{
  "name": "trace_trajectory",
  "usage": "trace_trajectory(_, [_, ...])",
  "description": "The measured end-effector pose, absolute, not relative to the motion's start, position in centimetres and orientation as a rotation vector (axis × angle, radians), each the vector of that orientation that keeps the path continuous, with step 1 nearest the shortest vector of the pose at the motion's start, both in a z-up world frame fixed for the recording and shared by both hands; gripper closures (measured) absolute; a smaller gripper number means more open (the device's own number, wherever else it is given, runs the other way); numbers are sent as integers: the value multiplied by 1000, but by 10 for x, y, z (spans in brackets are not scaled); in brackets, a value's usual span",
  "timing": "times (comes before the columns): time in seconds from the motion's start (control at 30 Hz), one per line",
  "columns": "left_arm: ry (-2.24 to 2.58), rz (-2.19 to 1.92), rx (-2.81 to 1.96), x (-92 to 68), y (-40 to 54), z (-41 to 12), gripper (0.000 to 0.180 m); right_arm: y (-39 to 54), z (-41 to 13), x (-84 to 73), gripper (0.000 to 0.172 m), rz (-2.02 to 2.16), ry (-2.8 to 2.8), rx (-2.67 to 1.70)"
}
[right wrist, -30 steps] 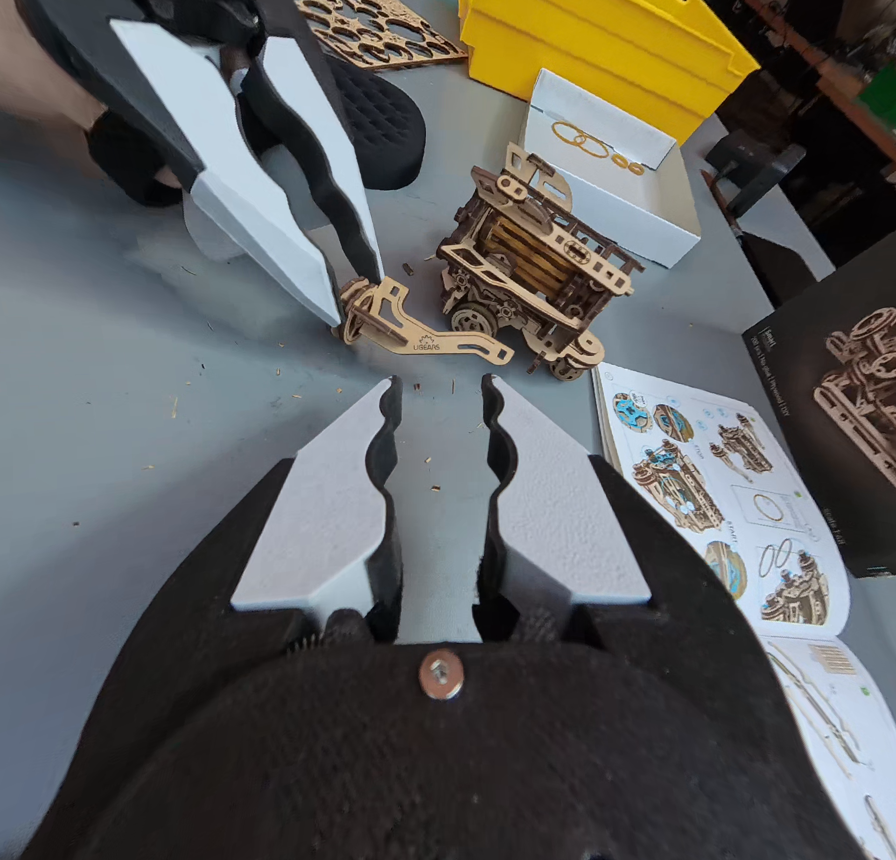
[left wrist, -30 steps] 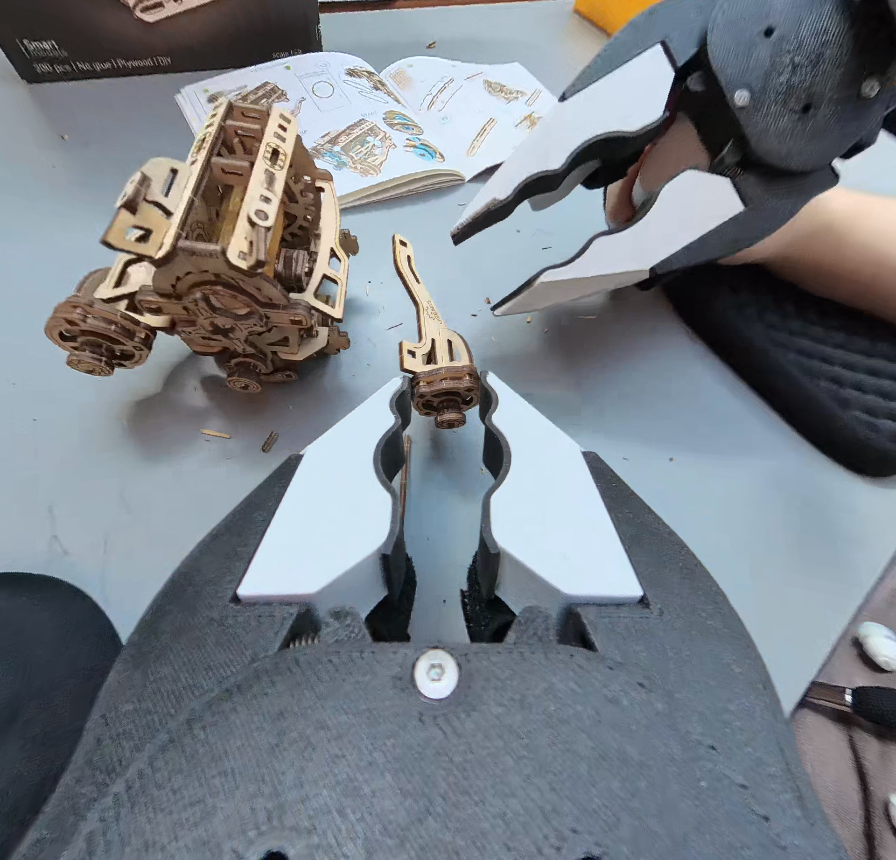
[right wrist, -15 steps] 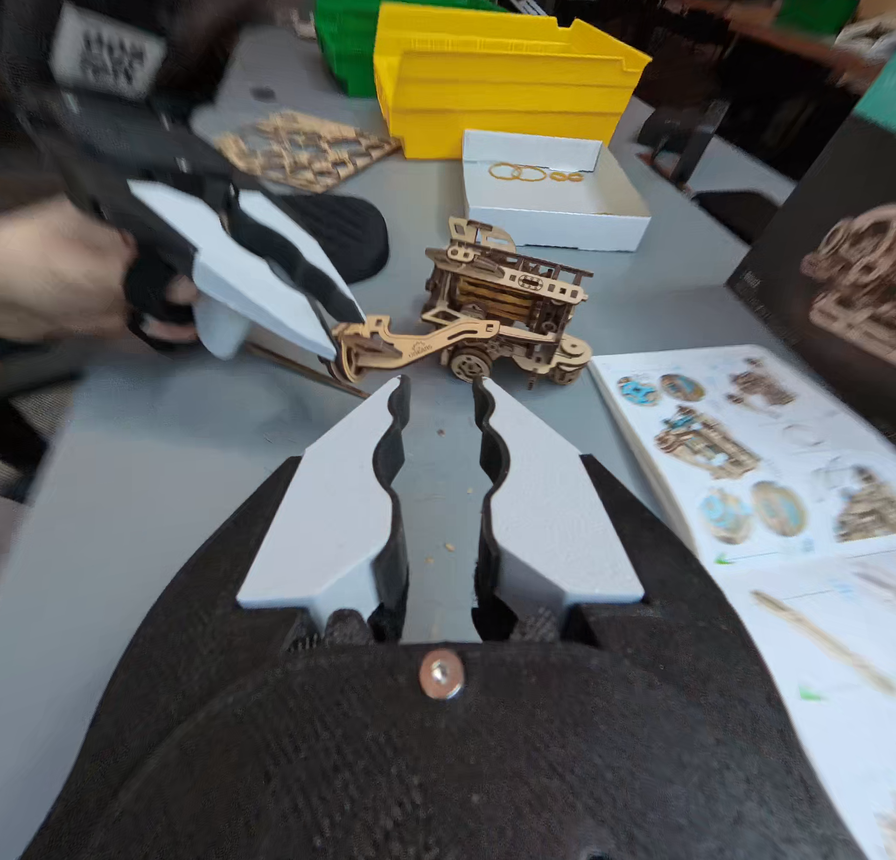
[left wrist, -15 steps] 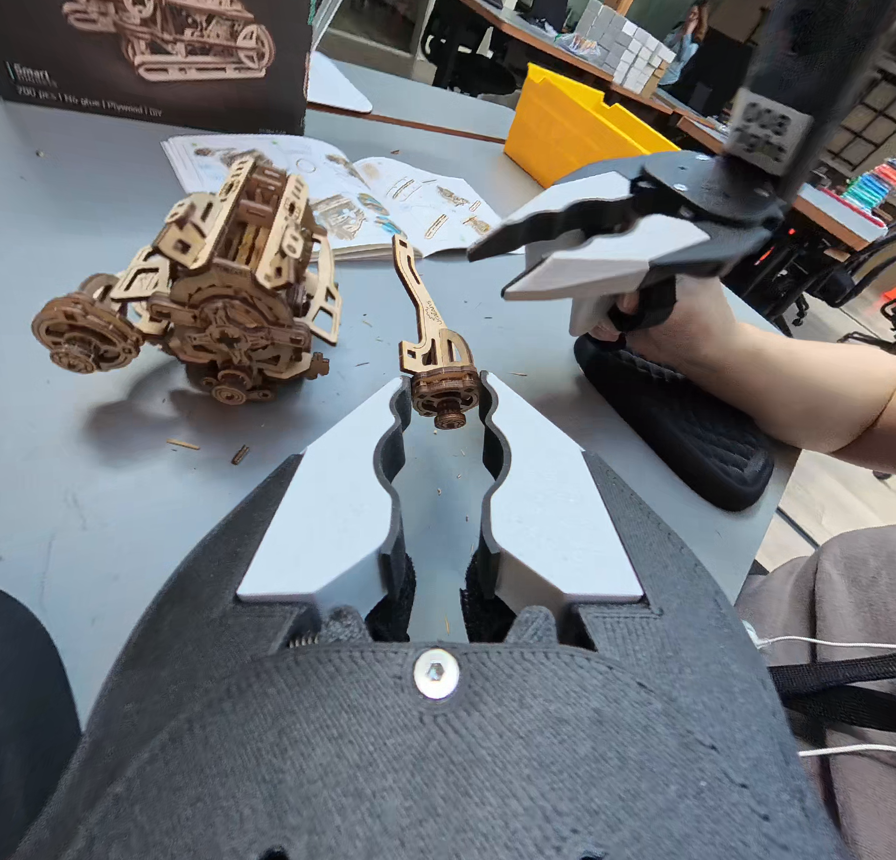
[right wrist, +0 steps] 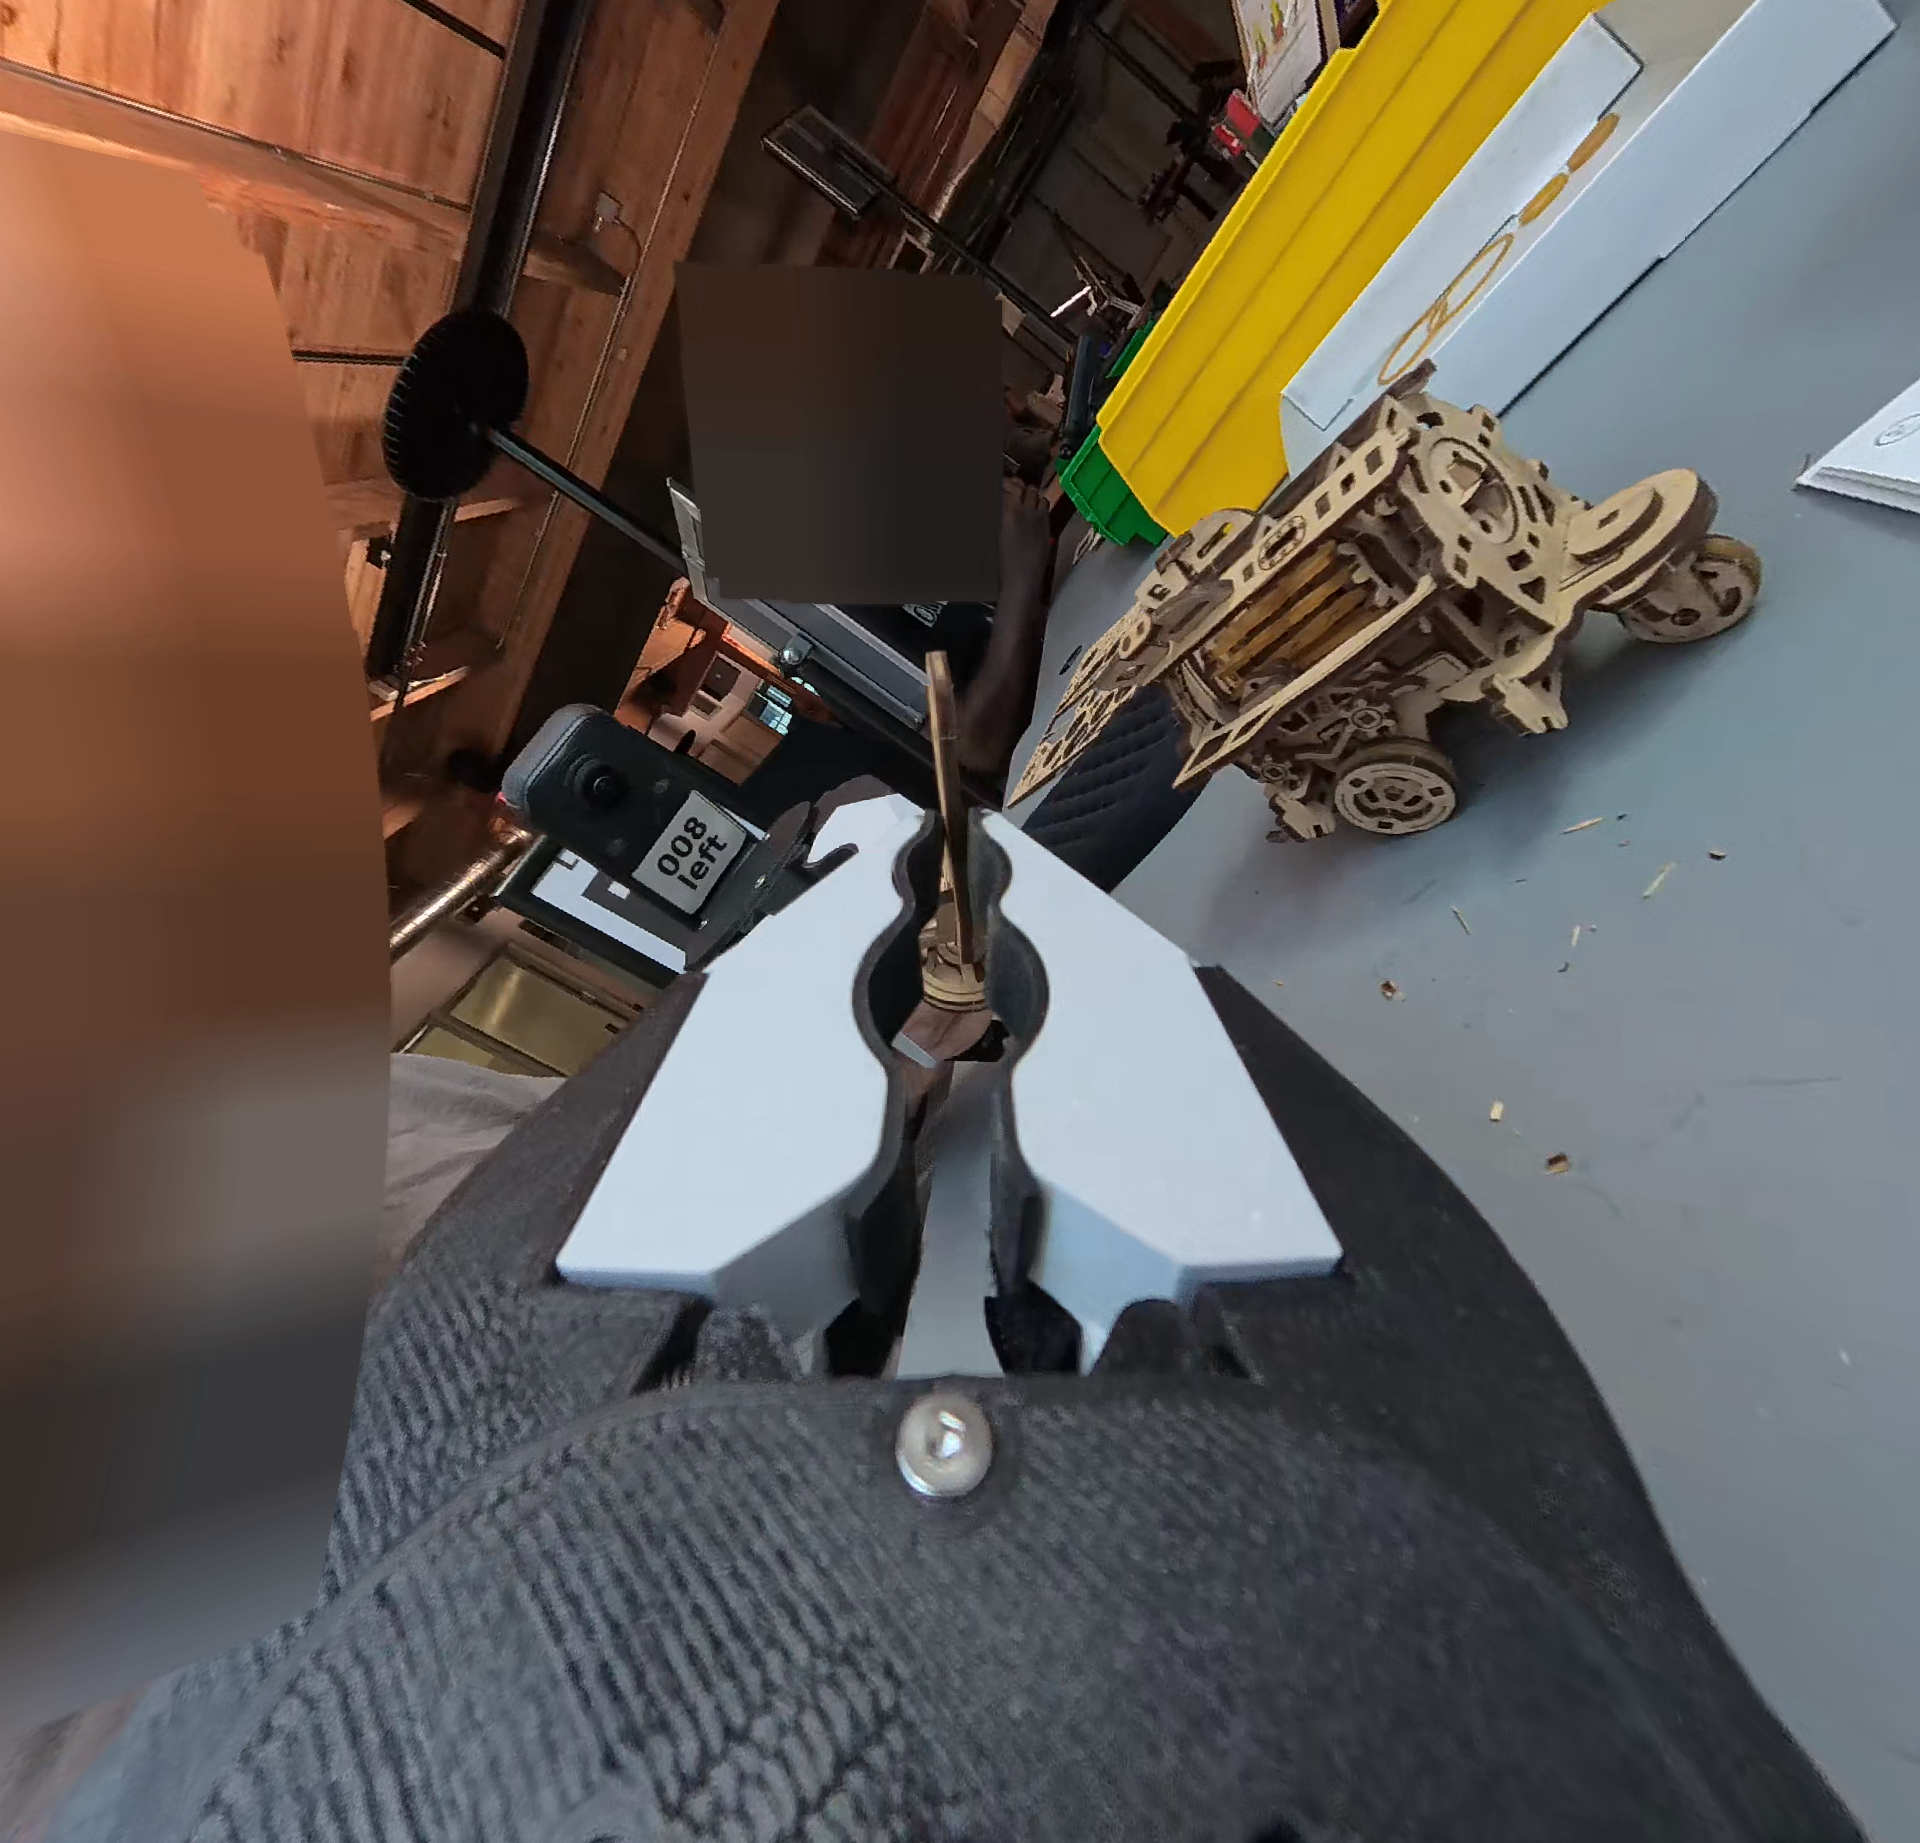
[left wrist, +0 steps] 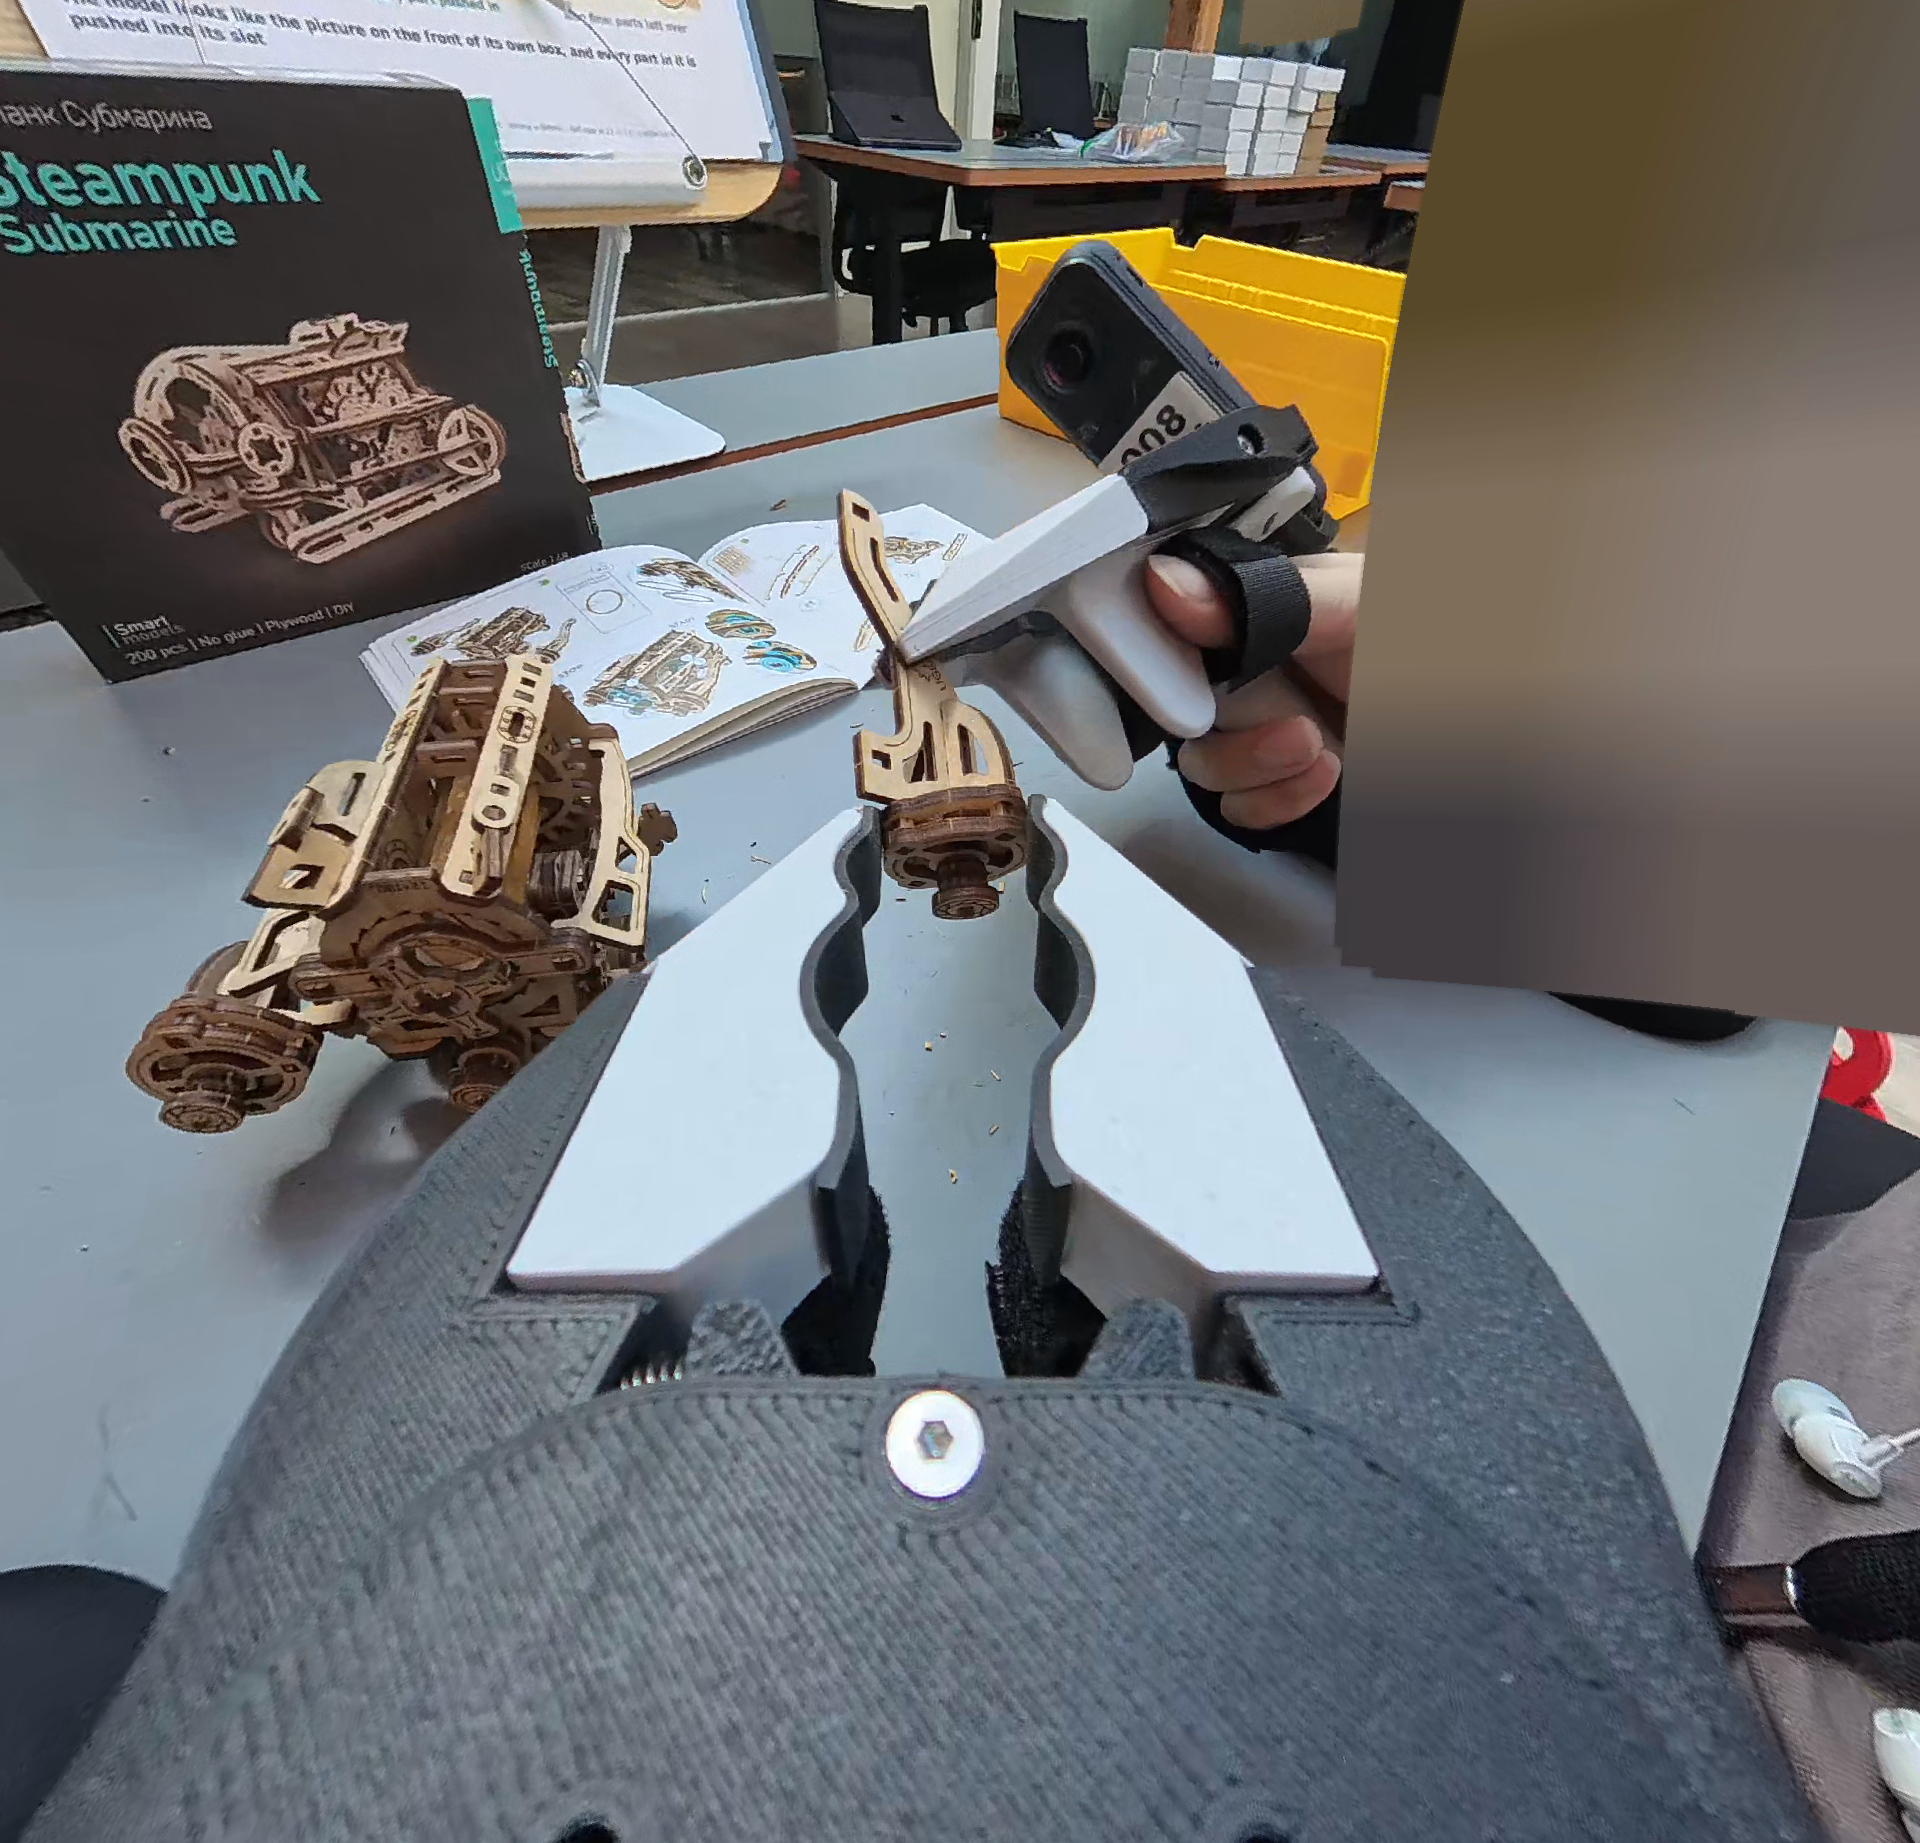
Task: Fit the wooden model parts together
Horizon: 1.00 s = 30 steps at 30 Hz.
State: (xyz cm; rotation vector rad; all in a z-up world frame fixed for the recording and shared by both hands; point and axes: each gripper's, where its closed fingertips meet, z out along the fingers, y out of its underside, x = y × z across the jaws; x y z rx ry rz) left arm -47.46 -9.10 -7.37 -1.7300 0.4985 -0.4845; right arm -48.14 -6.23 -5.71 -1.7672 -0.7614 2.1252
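Note:
The wooden lever part [left wrist: 914,713] has a round dark hub and a long thin arm. My left gripper [left wrist: 951,832] is shut on the hub and holds the part above the grey table [left wrist: 156,1274]. My right gripper [left wrist: 906,650] comes in from the right and is shut on the thin arm. In the right wrist view the arm [right wrist: 948,754] stands edge-on between the closed fingertips of the right gripper [right wrist: 951,832]. The half-built wooden model [left wrist: 436,879] rests on the table to the left, apart from both grippers; it also shows in the right wrist view [right wrist: 1403,588].
A black product box [left wrist: 260,359] and an open instruction booklet [left wrist: 644,630] lie behind the model. A yellow bin [right wrist: 1351,204], a white box [right wrist: 1610,152], a black pad [right wrist: 1122,785] and a cut-out wooden sheet [right wrist: 1081,723] sit on the far side. Wood chips lie scattered. My left and right fingertips are right by each other.
My right gripper came in to the part's thin arm and closed on it. My left gripper kept hold of the hub. Both views have tilted up from the table.

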Motion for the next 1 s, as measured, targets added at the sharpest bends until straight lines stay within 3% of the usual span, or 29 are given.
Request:
trace_trajectory(0.1, [499, -539, -1735, -475, -90, -75, 154, -60, -61, -481, 171, 2188, -718, -1788])
trace_trajectory(0.23, [468, -422, -1740, -502, -85, -67, 136, -45, -72, -473, 171, 2179, -632, -1824])
trace_trajectory(0.4, [432, -103, -1759, -556, -67, -61, 94, -33, -65, -463, 171, 2247, -524, -1783])
trace_trajectory(0.53, [577, 91, -1802, -564, -46, -81, 81, -34, -64, -461, 171, 2224, -566, -1780])
trace_trajectory(0.7, [730, 274, -1821, -562, -28, -102, 78, -33, -62, -458, 171, 2251, -544, -1764])
trace_trajectory(0.87, [809, 378, -1774, -557, -24, -107, 105, -33, -62, -456, 171, 2273, -543, -1764])
trace_trajectory(1.0, [788, 335, -1797, -558, -22, -106, 106, -34, -62, -456, 171, 2280, -549, -1766])
